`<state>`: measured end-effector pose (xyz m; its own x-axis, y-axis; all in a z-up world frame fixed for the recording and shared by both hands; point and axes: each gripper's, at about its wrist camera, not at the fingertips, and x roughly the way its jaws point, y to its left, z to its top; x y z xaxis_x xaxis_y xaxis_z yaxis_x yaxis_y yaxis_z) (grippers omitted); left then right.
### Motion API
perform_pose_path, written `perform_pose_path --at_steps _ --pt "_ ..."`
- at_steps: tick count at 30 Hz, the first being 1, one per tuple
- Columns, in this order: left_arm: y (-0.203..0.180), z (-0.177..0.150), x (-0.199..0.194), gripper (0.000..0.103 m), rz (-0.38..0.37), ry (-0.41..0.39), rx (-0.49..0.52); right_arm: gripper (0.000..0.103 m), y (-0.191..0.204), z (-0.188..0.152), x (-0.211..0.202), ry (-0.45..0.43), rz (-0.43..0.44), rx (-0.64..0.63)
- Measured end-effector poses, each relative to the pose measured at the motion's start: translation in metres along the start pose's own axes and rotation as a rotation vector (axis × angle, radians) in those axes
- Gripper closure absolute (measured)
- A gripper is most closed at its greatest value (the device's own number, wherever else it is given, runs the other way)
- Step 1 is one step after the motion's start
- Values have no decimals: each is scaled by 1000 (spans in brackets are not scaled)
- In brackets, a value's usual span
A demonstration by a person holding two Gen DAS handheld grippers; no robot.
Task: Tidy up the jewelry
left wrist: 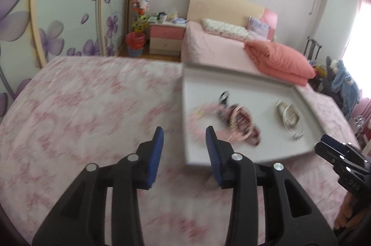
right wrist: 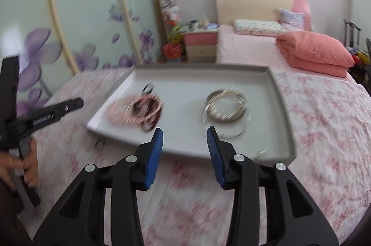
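Both the left gripper (left wrist: 184,138) and right gripper (right wrist: 184,138) are hovering wide open and empty near the tray (right wrist: 281,107). Inside it, tangled beaded bracelets (right wrist: 141,110) are lying beside stacked bangles (right wrist: 226,107); snagging several together is likely.

Pink and dark bracelets (right wrist: 139,110) heaped left, silver bangles (right wrist: 226,105) right, grey tray (right wrist: 281,107)
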<state>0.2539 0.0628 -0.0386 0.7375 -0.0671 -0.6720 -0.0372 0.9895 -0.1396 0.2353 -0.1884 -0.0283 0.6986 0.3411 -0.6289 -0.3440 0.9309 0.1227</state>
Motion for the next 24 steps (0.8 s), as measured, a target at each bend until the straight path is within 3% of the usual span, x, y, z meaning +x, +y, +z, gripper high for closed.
perform_pose_path --at_steps 2,8,16,20,24 --pt "8 -7 0 56 30 25 15 63 12 -8 4 37 8 -39" --pt "17 -22 -1 48 63 60 22 70 37 -22 25 133 25 -76" --pt "18 -26 -7 36 63 52 25 70 52 -18 49 187 -26 -103" --pt "16 -28 -8 31 59 61 26 82 55 -15 52 188 -44 -127" --pt "7 -31 -8 31 36 76 54 82 48 -23 44 187 -59 -121"
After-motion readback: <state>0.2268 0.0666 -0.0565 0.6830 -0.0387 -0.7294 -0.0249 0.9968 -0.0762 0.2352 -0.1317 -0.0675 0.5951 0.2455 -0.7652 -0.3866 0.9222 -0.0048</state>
